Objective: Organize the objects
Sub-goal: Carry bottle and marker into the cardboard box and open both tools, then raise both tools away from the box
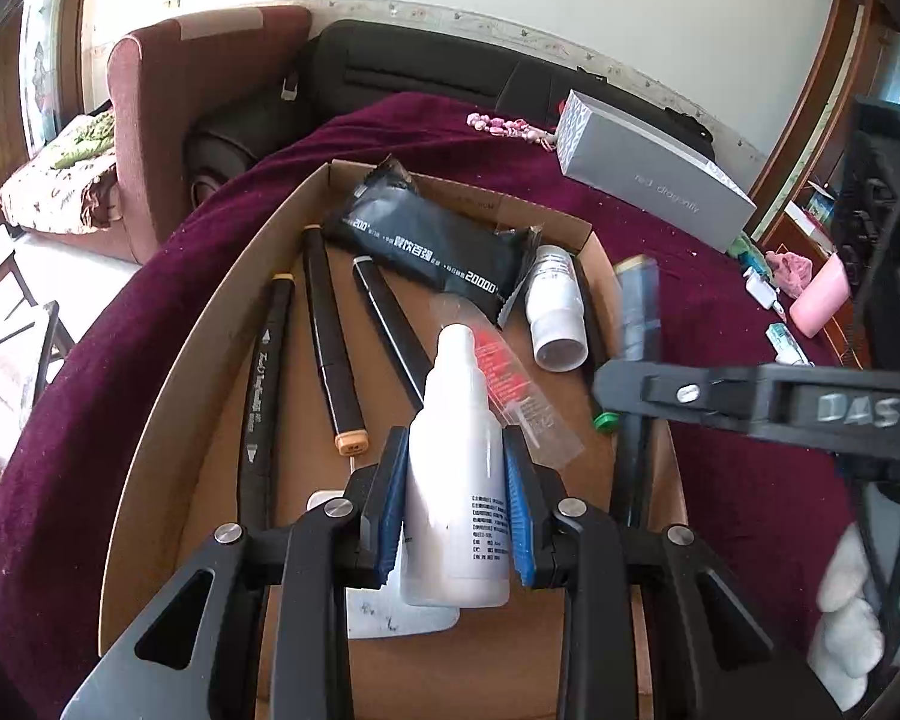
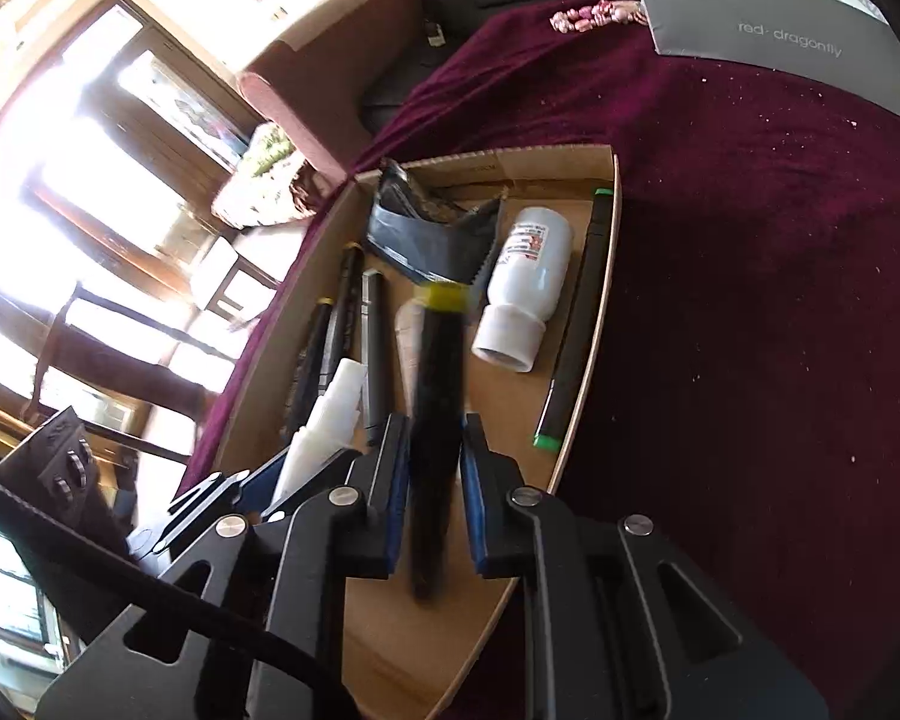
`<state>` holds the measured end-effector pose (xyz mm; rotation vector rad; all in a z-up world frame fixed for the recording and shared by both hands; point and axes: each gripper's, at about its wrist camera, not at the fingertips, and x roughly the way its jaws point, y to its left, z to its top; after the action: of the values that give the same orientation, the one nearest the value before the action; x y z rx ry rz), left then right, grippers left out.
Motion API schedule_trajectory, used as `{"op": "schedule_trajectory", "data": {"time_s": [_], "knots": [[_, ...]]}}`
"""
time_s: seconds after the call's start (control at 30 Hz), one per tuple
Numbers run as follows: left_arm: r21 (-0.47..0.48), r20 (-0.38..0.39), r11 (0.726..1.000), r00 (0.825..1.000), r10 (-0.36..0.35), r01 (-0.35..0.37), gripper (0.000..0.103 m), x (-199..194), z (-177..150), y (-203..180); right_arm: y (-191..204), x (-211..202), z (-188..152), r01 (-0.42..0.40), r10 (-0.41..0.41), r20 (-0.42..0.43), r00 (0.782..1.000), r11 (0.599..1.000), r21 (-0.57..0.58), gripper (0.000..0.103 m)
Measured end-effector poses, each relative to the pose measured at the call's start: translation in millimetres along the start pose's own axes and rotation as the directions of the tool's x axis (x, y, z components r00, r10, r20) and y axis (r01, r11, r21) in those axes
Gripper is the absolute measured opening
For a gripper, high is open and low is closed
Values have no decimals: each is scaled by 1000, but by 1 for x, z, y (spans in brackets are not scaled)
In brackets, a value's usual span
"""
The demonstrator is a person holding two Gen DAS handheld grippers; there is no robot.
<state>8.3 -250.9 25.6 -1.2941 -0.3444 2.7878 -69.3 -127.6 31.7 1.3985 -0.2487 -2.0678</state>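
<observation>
An open cardboard tray point(image 1: 168, 420) point(image 2: 600, 312) lies on a maroon cloth. Over its near end my left gripper point(image 1: 455, 444) is shut on a white plastic bottle point(image 1: 456, 480), nozzle pointing away. From the right, my right gripper point(image 1: 615, 381) reaches in, shut on a black marker point(image 1: 636, 300). In the right wrist view that gripper point(image 2: 435, 426) holds the blurred, yellow-capped marker point(image 2: 435, 372) above the tray floor. The left gripper point(image 2: 258, 480) and its bottle point(image 2: 330, 420) show at lower left. Several black markers point(image 1: 330, 330), a black packet point(image 1: 432, 240) and a small white bottle point(image 1: 558, 312) lie inside.
A green-capped marker point(image 2: 576, 324) lies along the tray's right wall. On the cloth beyond stand a grey box point(image 1: 648, 180) point(image 2: 768, 30), pink beads point(image 1: 510, 126) and a pink object point(image 1: 819, 294). A maroon armchair point(image 1: 168, 120) stands past the table's far left edge.
</observation>
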Motion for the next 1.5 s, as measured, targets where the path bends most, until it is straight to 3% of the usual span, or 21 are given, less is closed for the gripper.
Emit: {"op": "schedule_trajectory", "data": {"time_s": [0.37, 0.4, 0.5, 0.53, 0.63, 0.7, 0.8, 0.87, 0.97, 1.03, 1.13, 1.23, 1.27, 1.3, 1.37, 1.4, 1.43, 1.5], "knots": [[0, -14, 1000, 1000, -7, 7, 26, 4, 1, -2, -12, 26, 8, 30, -29, -40, 999, 999, 25, 14], [-1, -17, 1000, 1000, -8, 8, 27, 4, 2, -2, -12, 26, 8, 30, -29, -38, 999, 999, 22, 14], [-14, -20, 1000, 1000, -15, 14, 47, 3, 2, -1, -7, 22, 9, 32, -32, -22, 999, 999, 16, 15], [-22, -20, 1000, 1000, -19, 18, 48, 2, 2, -1, -7, 20, 9, 29, -29, -13, 999, 999, 15, 15], [-34, -9, 999, 1000, -25, 25, 49, -8, 3, -1, -5, 12, 9, 29, -29, 12, 1000, 1000, 13, 23], [-39, 8, 999, 999, -32, 32, 49, -19, 4, -1, -4, 6, 9, 31, -32, 29, 999, 999, 16, 37], [-55, 35, 996, 997, -62, 64, 49, -40, 6, -3, -8, -9, 6, 22, -23, 50, 998, 999, 28, 38], [-59, 93, 993, 991, -96, 102, 49, -66, 7, -7, -10, -31, 0, 28, -30, 74, 997, 999, 23, 38], [-35, 208, 985, 965, -160, 171, 51, -115, 10, -20, -12, -84, -9, 64, -62, 147, 987, 998, -10, 38], [-9, 290, 974, 932, -216, 228, 56, -153, 9, -33, -13, -126, -18, 114, -105, 207, 973, 993, -34, 38], [25, 372, 943, 872, -317, 332, 58, -205, 16, -52, -13, -212, -32, 220, -194, 318, 928, 974, -50, 38], [88, 422, 909, 812, -404, 407, 59, -256, 32, -81, -4, -310, -43, 327, -280, 433, 857, 944, -35, 47], [131, 443, 900, 788, -427, 415, 59, -278, 40, -97, 2, -354, -46, 371, -319, 480, 817, 929, -14, 57], [162, 459, 896, 772, -439, 412, 61, -294, 48, -109, 8, -381, -46, 399, -345, 503, 793, 917, -1, 64], [221, 488, 893, 748, -449, 392, 63, -326, 64, -132, 24, -441, -43, 472, -408, 544, 733, 881, 25, 65], [264, 506, 894, 737, -448, 361, 70, -346, 80, -150, 35, -473, -40, 524, -456, 563, 689, 850, 46, 65], [284, 520, 898, 732, -439, 337, 76, -358, 90, -161, 46, -506, -37, 570, -496, 586, 640, 819, 70, 66], [300, 564, 917, 726, -392, 262, 78, -381, 121, -186, 65, -558, -28, 635, -554, 618, 558, 765, 112, 82]]}}
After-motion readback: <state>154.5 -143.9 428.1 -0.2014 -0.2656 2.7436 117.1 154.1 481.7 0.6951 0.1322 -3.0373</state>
